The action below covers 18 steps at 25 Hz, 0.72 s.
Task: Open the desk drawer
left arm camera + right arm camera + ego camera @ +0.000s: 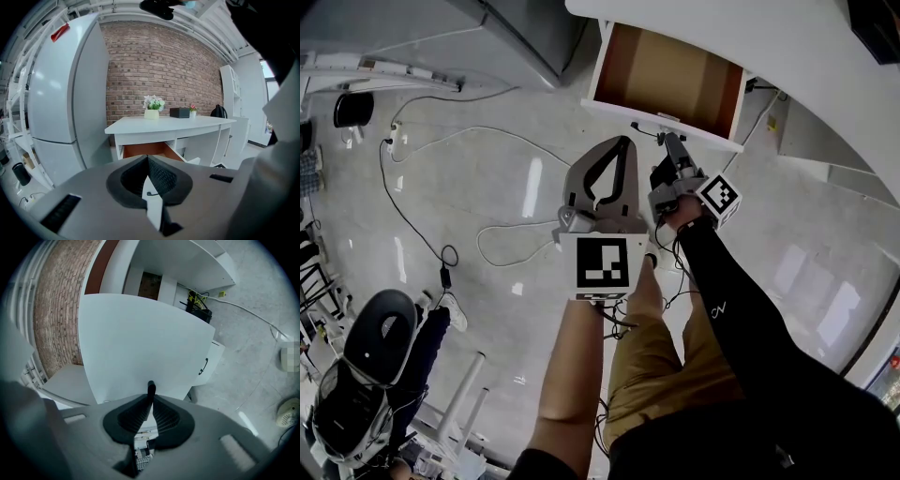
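The white desk (787,56) has its drawer (666,80) pulled out, its brown inside bare. My right gripper (668,141) is shut on the black drawer handle (643,128) at the white drawer front (675,129). In the right gripper view the handle (151,389) stands pinched between the pads (161,416), with the drawer front (140,343) filling the picture behind it. My left gripper (623,142) hangs in the air just left of the right one, shut on nothing. In the left gripper view its tips (147,158) meet below the open drawer (145,150) of the desk (168,124).
A tall grey cabinet (61,93) stands left of the desk, before a brick wall (159,65). A plant pot (153,110) and a black box (179,112) sit on the desktop. Cables (511,234) lie on the floor. An office chair (380,337) is at the lower left.
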Tool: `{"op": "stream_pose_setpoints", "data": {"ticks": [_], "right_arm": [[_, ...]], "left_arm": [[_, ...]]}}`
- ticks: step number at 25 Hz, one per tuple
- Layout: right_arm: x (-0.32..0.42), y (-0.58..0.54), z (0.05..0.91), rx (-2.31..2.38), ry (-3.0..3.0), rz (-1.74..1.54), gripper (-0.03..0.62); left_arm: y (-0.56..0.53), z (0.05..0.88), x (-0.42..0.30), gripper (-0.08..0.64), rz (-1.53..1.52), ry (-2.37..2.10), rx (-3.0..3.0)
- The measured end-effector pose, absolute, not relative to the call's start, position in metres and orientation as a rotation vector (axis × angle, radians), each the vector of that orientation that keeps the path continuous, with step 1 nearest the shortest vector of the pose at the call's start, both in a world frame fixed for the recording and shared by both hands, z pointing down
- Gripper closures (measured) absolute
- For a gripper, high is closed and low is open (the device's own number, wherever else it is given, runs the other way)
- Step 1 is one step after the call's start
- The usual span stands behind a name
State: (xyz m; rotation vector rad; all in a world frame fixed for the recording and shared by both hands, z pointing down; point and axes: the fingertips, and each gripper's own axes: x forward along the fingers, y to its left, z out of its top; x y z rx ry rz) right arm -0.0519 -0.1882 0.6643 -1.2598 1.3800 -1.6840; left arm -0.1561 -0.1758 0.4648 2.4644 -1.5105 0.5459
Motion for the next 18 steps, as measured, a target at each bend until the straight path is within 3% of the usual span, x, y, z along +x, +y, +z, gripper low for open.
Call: {"op": "stream_pose_setpoints", "data": {"ticks": [18], "right_arm": [[-0.071,-0.147,0.667,-1.274,1.351,-1.756,0.557]], "left_arm": [[-0.157,0.464,-0.185,0.555,0.516,-1.562,2.384]]}}
